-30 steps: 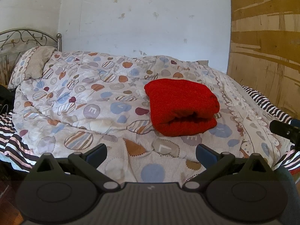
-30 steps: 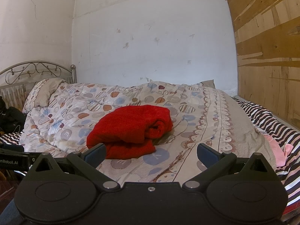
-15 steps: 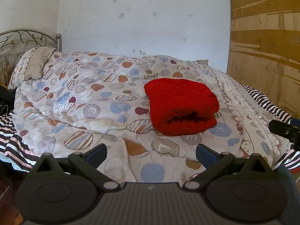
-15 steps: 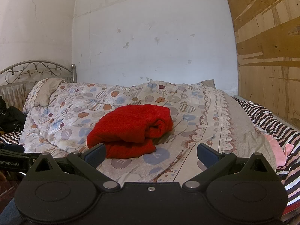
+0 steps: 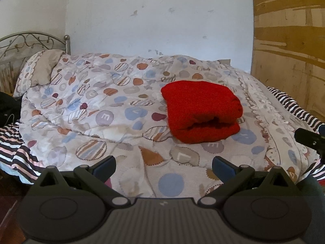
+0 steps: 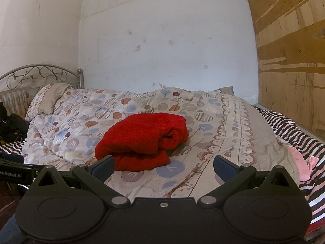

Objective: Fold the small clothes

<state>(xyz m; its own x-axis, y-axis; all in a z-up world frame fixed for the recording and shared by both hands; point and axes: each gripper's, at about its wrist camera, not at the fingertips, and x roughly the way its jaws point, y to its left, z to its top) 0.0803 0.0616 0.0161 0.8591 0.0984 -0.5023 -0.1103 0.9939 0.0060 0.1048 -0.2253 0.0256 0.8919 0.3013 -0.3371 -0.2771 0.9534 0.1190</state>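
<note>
red garment (image 5: 200, 113) folded, lying on patterned quilt (image 5: 97, 109) | left gripper (image 5: 163, 165) fingers apart, empty, near edge | right gripper (image 6: 164, 165) fingers apart, empty

folded garment (image 5: 201, 112) on quilt (image 5: 97, 109); pillow (image 5: 43, 69) far left | striped sheet (image 5: 292, 106) right

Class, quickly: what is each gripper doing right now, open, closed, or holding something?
Left gripper: open, holding nothing.
Right gripper: open, holding nothing; the red garment lies folded beyond it.
</note>
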